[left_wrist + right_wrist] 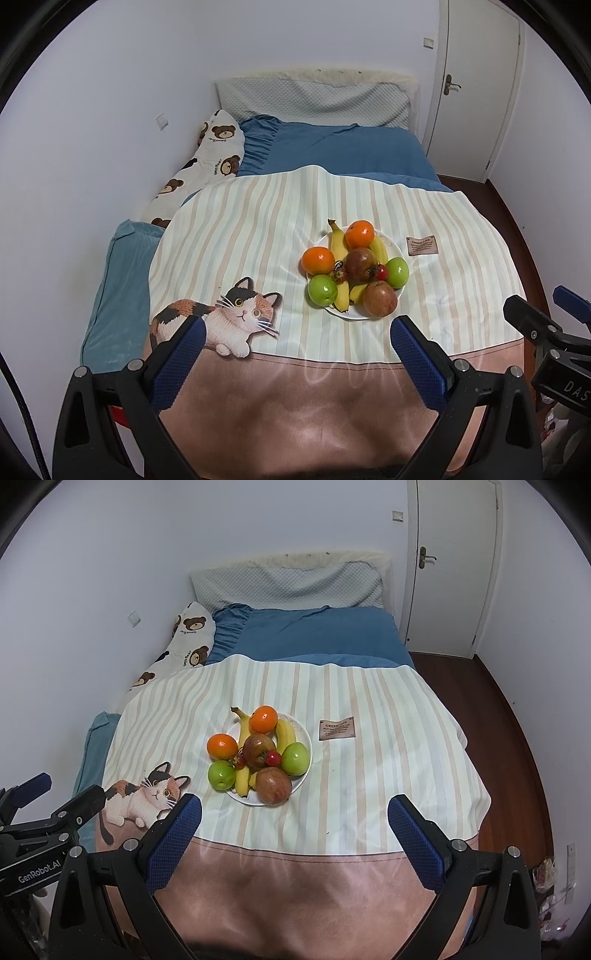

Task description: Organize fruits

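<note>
A white plate (396,246) (305,746) heaped with fruit rests on a striped cat-print cloth over the bed. On it lie two oranges (318,260) (222,746), two green apples (323,290) (295,758), two reddish apples (379,298) (273,785), bananas (337,239) (242,775) and small red fruits (381,272) (273,758). My left gripper (295,328) is open, hovering short of the plate with nothing between its blue pads. My right gripper (294,808) is likewise open and empty, the plate ahead and left of it. Each gripper shows at the other view's edge.
The striped cloth (236,236) (388,760) bears a cat picture (229,317) (147,797) and a brown label (423,246) (336,728). Blue bedding (343,151), a bear-print pillow (218,147) and grey pillow (314,99) lie behind. A white door (454,565) and wooden floor (498,709) are right.
</note>
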Demonstrator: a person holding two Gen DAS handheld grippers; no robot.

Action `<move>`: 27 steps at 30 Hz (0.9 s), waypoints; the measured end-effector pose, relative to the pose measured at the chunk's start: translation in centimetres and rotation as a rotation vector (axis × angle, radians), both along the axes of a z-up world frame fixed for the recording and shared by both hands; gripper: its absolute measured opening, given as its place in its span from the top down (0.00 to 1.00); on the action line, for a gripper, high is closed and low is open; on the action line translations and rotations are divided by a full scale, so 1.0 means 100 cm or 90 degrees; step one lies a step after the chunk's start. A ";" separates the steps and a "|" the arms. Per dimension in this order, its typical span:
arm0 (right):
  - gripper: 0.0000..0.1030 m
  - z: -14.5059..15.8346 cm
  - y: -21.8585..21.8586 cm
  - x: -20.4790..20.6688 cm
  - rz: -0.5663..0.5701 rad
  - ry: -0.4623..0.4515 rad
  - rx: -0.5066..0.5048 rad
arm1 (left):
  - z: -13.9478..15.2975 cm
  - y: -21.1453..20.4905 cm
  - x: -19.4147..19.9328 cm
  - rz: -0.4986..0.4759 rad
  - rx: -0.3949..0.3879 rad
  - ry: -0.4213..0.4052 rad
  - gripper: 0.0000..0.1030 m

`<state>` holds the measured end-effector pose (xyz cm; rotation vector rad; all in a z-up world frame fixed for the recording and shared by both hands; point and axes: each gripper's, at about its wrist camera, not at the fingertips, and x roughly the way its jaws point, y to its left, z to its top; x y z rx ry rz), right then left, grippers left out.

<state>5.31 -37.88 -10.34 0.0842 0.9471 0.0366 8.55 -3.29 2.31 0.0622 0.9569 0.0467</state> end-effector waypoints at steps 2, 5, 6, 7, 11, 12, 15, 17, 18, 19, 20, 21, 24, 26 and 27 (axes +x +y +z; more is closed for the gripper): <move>0.00 -0.001 0.002 -0.002 -0.001 0.001 0.001 | -0.001 0.001 0.000 -0.002 0.001 0.000 0.01; 0.00 0.000 0.002 -0.004 -0.002 0.001 0.001 | -0.001 0.001 0.000 -0.001 0.001 0.000 0.01; 0.00 0.000 0.003 -0.004 -0.002 0.001 0.001 | -0.001 0.001 0.000 -0.002 0.001 0.000 0.01; 0.00 0.000 0.002 -0.004 -0.002 0.002 0.002 | 0.000 0.001 -0.002 0.000 0.001 -0.001 0.01; 0.00 0.000 0.003 -0.007 -0.005 0.002 0.003 | 0.001 0.000 -0.004 0.000 -0.001 -0.003 0.01; 0.00 0.000 0.003 -0.007 -0.004 0.002 0.005 | 0.001 0.001 -0.004 0.000 0.000 -0.003 0.01; 0.00 0.000 0.004 -0.007 -0.004 0.000 0.003 | 0.002 0.000 -0.005 -0.001 -0.001 -0.004 0.01; 0.00 0.000 0.004 -0.008 -0.006 -0.001 0.004 | 0.002 0.000 -0.005 -0.001 0.000 -0.005 0.01; 0.00 0.001 0.004 -0.008 -0.005 -0.001 0.003 | 0.001 0.000 -0.005 0.000 -0.001 -0.005 0.01; 0.00 0.001 0.003 -0.007 -0.004 0.000 0.003 | 0.002 0.000 -0.005 -0.001 -0.001 -0.005 0.01; 0.00 0.000 0.003 -0.008 -0.004 0.000 0.003 | 0.001 0.000 -0.005 0.000 -0.001 -0.005 0.01; 0.00 0.000 0.004 -0.008 -0.005 0.000 0.002 | 0.002 -0.001 -0.006 0.000 -0.001 -0.005 0.01; 0.00 0.002 0.004 -0.008 -0.009 -0.001 0.003 | 0.002 -0.001 -0.006 0.002 -0.001 -0.006 0.01; 0.00 0.002 0.003 -0.008 -0.008 -0.001 0.002 | 0.002 -0.001 -0.007 0.002 -0.001 -0.005 0.01; 0.00 0.002 0.003 -0.008 -0.008 -0.001 0.002 | 0.002 -0.001 -0.007 0.003 0.000 -0.005 0.01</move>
